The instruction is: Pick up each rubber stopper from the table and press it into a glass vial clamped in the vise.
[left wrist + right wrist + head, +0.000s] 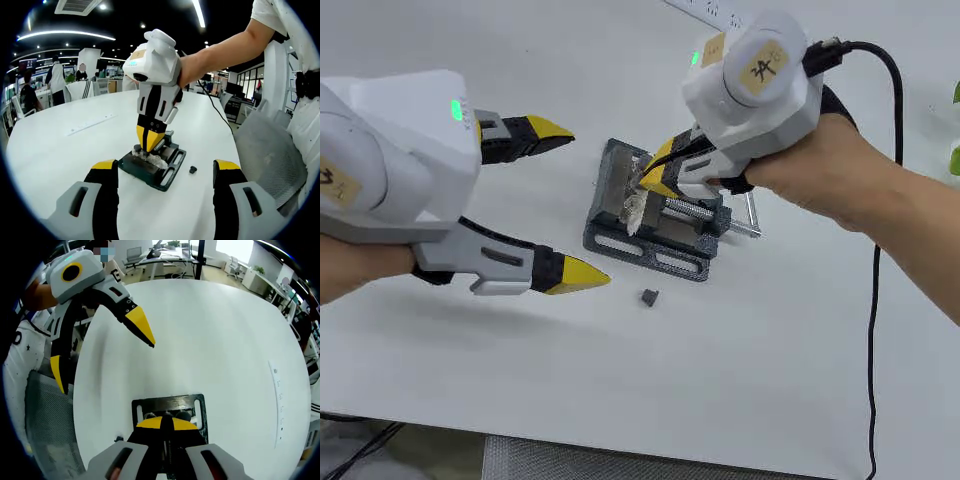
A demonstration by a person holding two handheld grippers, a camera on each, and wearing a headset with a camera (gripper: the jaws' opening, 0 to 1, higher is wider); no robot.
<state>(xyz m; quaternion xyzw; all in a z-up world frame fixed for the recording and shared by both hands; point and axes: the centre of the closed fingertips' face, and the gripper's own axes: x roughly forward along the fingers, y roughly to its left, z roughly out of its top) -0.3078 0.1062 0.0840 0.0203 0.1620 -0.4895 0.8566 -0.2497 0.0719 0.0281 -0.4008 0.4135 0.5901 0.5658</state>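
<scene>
A dark grey vise [650,250] stands mid-table with a clear glass vial [633,208] clamped in it. My right gripper [657,176] is shut, its yellow tips pressed down onto the vial's top; what lies under the tips is hidden. The left gripper view shows those tips [149,141] on the vial [145,156] in the vise [167,177]. One small dark rubber stopper [649,297] lies on the table just in front of the vise. My left gripper [578,205] hovers wide open left of the vise, holding nothing.
A black cable [875,300] runs from the right gripper down the right side. A white power strip [710,10] lies at the far edge. The table's near edge and a mesh chair [620,465] sit below.
</scene>
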